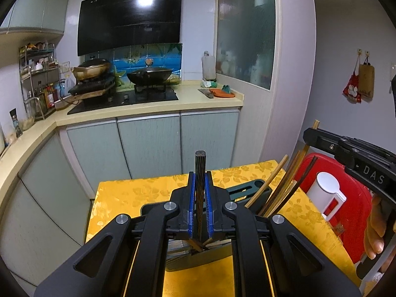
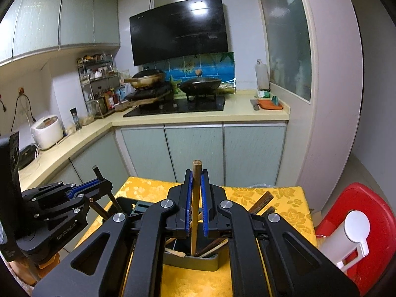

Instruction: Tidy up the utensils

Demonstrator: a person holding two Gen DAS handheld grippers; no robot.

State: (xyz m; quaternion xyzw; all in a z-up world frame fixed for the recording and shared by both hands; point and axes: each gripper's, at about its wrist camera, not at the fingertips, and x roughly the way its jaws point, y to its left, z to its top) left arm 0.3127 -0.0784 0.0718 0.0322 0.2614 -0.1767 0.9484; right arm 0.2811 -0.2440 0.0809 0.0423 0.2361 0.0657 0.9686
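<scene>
2 chopsticks, dark chopstick (image 1: 200, 173) and light chopstick (image 2: 196, 193), stand upright in clamped jaws.

Below both tongs, the holder (image 2: 191, 259) is crowded with leaning chopsticks (image 1: 279, 188) fanning right of the left tongs (image 1: 200, 205). Ahead of the tongs the yellow bench (image 1: 138, 193) lies bare. The red stool (image 2: 366, 212) stands right of the right tongs (image 2: 196, 205).

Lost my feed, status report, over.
Left gripper shut on dark chopstick. Right gripper shut on light chopstick. Both above holder. Nothing blocking.
</scene>
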